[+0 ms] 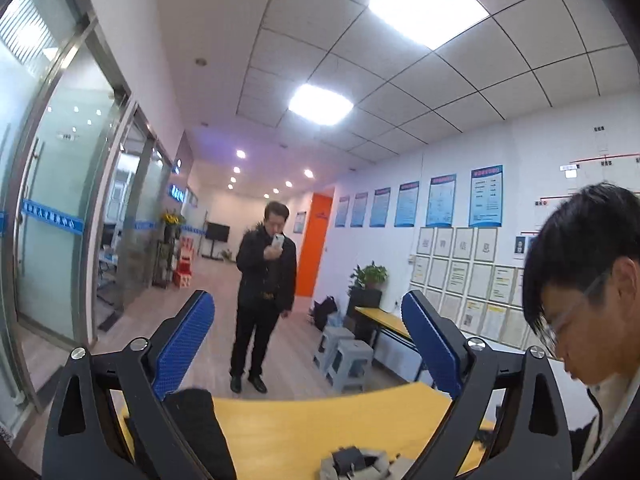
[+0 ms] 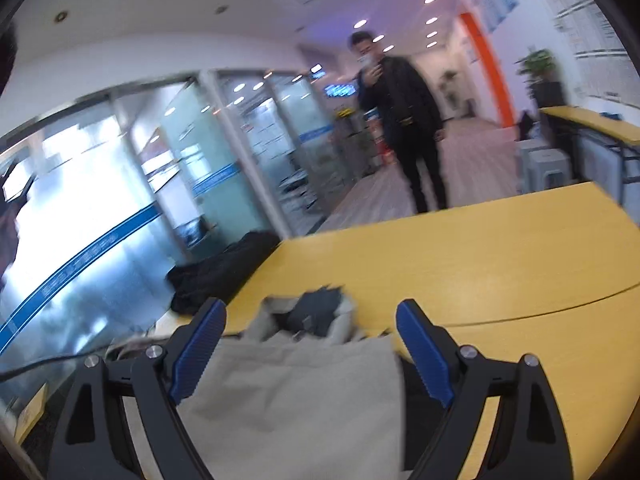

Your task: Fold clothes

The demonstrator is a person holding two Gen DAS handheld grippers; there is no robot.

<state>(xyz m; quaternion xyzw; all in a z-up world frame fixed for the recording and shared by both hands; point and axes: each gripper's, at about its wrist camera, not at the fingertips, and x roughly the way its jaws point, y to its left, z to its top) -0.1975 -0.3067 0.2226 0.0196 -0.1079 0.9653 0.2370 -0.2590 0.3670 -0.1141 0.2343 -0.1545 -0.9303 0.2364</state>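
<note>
**Both grippers spread wide over the yellow table**

Left gripper (image 1: pixel 308 344) points level across the room, its blue pads (image 1: pixel 186 344) far apart with nothing between them. Below it lies the yellow table (image 1: pixel 320 424). A dark garment (image 1: pixel 196 424) sits at the table's near left part, partly hidden behind the left finger. A small grey garment (image 1: pixel 356 464), folded with a dark piece at its middle, lies on the table near its front edge. A person with glasses (image 1: pixel 580 308) leans in at the table's right side.

The right gripper (image 2: pixel 310 344) tilts slightly down toward the same table (image 2: pixel 500 264), jaws also wide apart. The grey garment (image 2: pixel 296 392) lies under and between its fingers, but the pads do not press it. A dark piece shows at the garment's far end. A black bundle (image 2: pixel 224 272) lies off the table's left edge. Beyond the table's far edge a person in black (image 2: pixel 404 120) stands holding a phone up.
</note>
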